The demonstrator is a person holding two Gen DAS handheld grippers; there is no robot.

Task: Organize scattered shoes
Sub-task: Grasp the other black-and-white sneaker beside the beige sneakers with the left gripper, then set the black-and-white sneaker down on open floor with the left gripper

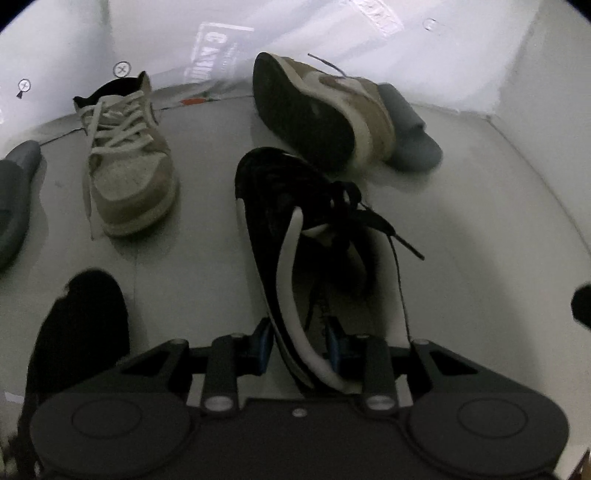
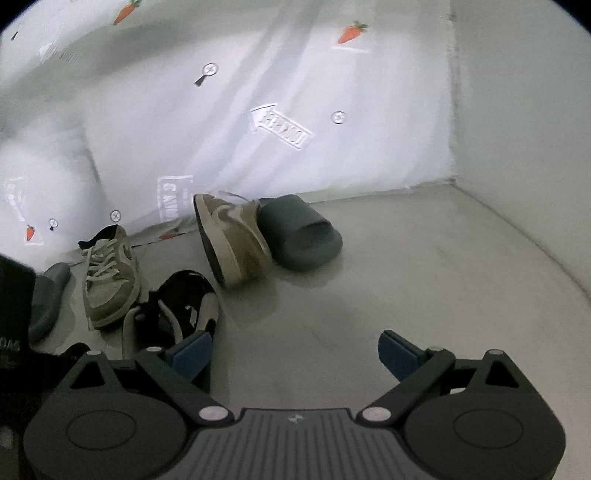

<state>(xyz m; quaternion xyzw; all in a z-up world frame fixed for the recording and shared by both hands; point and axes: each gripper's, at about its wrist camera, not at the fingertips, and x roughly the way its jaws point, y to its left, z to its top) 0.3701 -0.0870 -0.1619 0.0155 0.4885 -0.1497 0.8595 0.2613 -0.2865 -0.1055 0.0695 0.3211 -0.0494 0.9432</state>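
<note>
White sheet [image 2: 229,147] with carrot prints [image 2: 352,32] behind grey floor [image 2: 406,266]

Glossy grey floor [image 2: 424,266] meets white carrot-printed sheeting [image 2: 229,140] and wall [image 2: 517,92].

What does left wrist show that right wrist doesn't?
Left wrist only: the left gripper shut on the black sneaker, and that sneaker's dangling lace.

Right wrist only: the right gripper open over bare floor, and carrot prints on the white sheet.

Both: upright tan sneaker, tipped tan sneaker, grey slide.
</note>
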